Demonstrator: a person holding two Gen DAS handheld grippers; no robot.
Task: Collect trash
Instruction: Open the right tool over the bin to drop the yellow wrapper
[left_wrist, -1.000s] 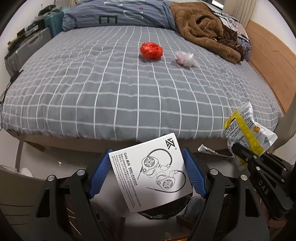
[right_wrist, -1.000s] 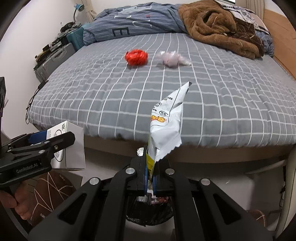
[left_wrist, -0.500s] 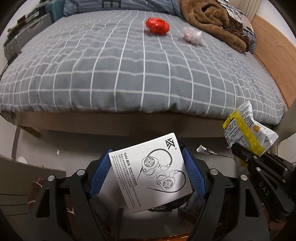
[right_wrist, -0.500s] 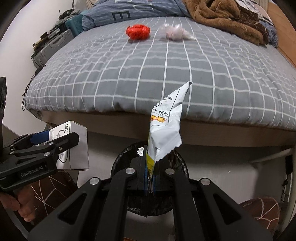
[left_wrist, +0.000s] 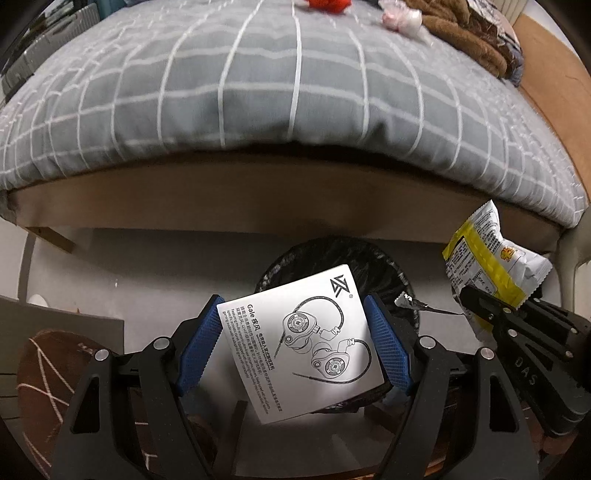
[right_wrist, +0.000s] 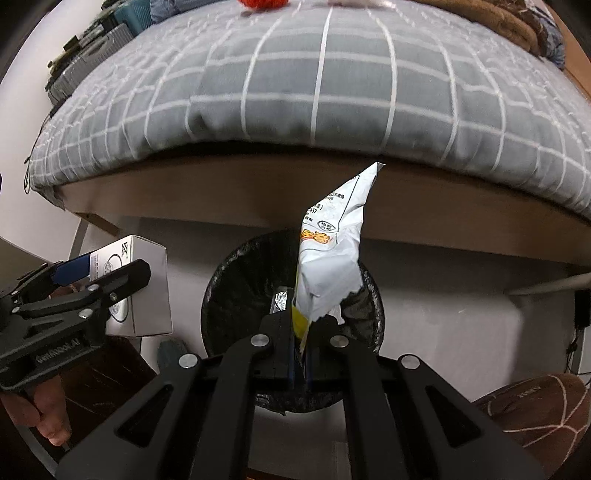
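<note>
A grey checked bed (left_wrist: 295, 110) fills the background, with a black-lined bin (right_wrist: 236, 295) on the floor below its near edge. The left claw (left_wrist: 295, 343) pinches a white earphone box (left_wrist: 306, 343); the right claw (right_wrist: 301, 343), pressed together, grips a snack wrapper (right_wrist: 332, 258) above the bin.

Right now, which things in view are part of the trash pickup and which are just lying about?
Job: white earphone box, white-and-yellow snack wrapper, black-lined round bin, red crumpled wad, pale crumpled wrapper.
Lying about: brown fleece blanket, grey checked bedsheet, brown patterned cushion.
</note>
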